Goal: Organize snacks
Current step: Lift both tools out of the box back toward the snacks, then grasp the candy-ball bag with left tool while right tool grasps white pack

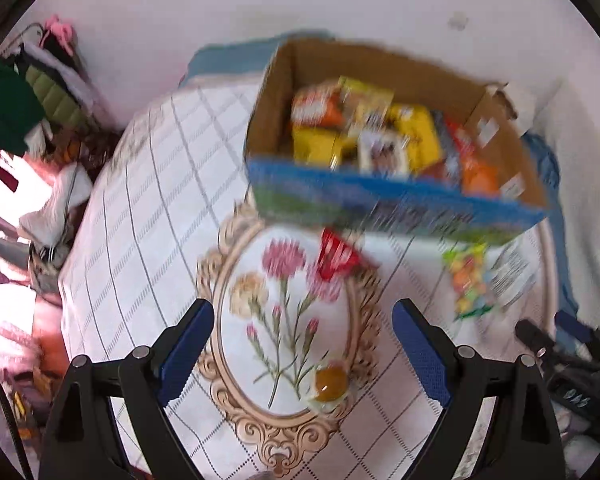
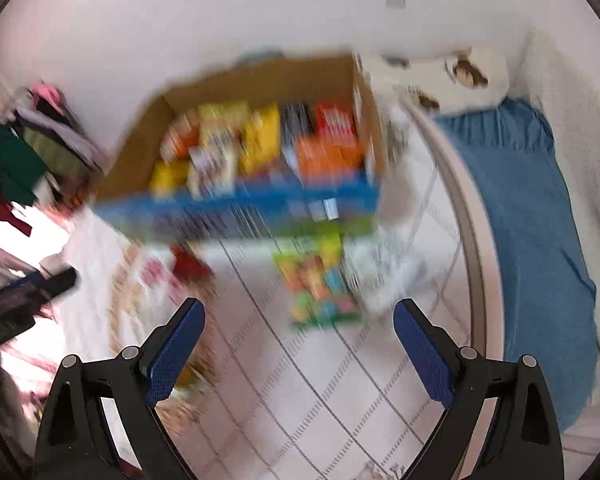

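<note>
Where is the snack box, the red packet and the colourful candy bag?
snack box (image 1: 396,200), left wrist view, blue front wall.
red packet (image 1: 336,258), left wrist view, its middle.
colourful candy bag (image 2: 320,280), right wrist view, its middle.

Both views are brightly lit, with overexposed pink glare left of the tongs. Everything beyond the tongs is smeared by motion blur, most heavily in the right wrist view. Strong fisheye curvature and dark corners are seen at the edges.

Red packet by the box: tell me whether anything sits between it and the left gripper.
Nothing visible does. The red packet lies on bare tablecloth ahead of the left gripper, whose jaws stand open and empty; the small amber jelly cup lies nearer, slightly aside.
</note>
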Demonstrator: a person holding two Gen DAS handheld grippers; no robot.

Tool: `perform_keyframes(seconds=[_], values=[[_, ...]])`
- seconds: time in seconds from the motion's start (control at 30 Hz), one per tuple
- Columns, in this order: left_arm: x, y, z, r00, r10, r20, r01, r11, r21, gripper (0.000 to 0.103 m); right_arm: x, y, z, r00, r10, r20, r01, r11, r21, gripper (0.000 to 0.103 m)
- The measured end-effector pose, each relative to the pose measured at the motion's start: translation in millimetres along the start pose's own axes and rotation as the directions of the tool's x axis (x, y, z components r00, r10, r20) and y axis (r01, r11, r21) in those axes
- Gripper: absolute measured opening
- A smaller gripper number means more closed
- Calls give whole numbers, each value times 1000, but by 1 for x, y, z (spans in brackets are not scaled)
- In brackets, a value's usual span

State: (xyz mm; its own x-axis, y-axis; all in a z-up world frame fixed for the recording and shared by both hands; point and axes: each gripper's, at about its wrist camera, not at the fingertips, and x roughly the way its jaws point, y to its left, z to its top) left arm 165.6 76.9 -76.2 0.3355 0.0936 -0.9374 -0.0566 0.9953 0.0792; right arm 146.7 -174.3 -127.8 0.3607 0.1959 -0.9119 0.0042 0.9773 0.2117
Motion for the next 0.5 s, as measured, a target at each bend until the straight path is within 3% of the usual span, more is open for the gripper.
perform_keyframes(seconds=[0.13,0.23,0.27,0.5], values=[[38,0,-18,995,40,-94,-39,999,10,91,74,-20,-42,986,-40,-160,45,999,28,97],[61,-2,-28,987,63,-150,-61,998,19,91,114,-29,-62,973,-47,-228,58,998,39,97],[66,-3,-30,985,67,-162,-65,998,20,91,120,-30,-65,973,-46,-226,56,998,40,103],[69,-28,-34,981,40,-190,-35,999,30,91,143,-36,-70,965,-22,-260,25,1000,7,103]])
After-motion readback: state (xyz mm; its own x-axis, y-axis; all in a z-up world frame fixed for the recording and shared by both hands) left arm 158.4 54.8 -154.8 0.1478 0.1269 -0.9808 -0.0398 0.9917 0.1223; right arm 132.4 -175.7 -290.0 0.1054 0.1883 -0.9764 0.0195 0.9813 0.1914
